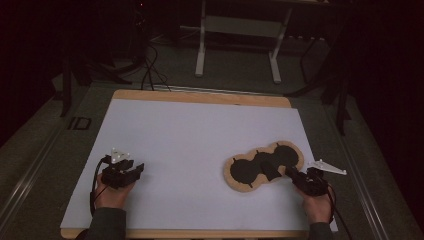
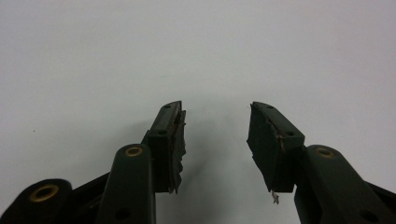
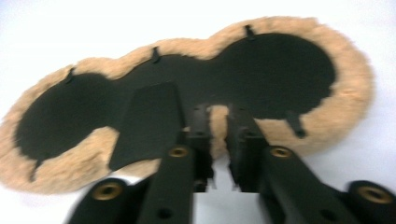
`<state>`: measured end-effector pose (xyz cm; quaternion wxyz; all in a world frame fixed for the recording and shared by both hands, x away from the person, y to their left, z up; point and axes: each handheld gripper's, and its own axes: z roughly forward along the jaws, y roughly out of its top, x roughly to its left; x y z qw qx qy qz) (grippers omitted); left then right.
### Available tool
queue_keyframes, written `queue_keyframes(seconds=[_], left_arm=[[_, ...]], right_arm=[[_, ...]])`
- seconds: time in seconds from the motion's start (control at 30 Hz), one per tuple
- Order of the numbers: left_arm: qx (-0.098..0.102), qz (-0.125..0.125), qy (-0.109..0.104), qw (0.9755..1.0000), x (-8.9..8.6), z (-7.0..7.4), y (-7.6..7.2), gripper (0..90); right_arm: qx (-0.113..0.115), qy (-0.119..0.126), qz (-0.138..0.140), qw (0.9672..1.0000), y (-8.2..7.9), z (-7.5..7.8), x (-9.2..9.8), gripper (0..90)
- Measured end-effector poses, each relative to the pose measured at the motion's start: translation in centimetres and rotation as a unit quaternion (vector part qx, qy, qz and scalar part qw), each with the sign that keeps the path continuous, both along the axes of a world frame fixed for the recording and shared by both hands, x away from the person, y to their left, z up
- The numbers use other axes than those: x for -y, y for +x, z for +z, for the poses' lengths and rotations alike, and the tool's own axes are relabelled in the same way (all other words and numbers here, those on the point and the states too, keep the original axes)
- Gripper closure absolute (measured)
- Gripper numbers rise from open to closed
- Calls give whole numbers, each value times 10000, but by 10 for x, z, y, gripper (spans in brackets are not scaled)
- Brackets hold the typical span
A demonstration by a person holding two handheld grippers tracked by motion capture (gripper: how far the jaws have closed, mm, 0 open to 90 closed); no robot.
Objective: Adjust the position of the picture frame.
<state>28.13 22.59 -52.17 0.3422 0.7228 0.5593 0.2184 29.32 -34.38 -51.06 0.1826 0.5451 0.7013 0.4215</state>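
Two hands come in from the near edge of the counter, each gripping a tool. At the right, the right tool lies low and points toward the far left, its jaws pinched onto the near fleece rim of a tan, peanut-shaped fleece pad — black on its upper face with a black flap beside the jaws. That pad lies flat on the white sheet at the counter's right. Well apart at the left, the left tool rests low with jaws parted around nothing — bare white sheet ahead.
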Motion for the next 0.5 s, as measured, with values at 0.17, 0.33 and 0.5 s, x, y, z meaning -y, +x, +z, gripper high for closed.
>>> queue_keyframes(seconds=[0.17, 0.33, 0.5], left_arm=[[12, 29, -12, 10000, 0, 0, 0, 544], [22, 47, 19, 10000, 0, 1, -1, 539], [27, 60, 37, 10000, 0, 1, -1, 528]], right_arm=[[-105, 9, 215, 9997, -1, 1, -7, 898], [-176, 2, 311, 9994, 0, 2, -13, 898], [-233, 65, 397, 9989, 0, 2, -14, 871]])
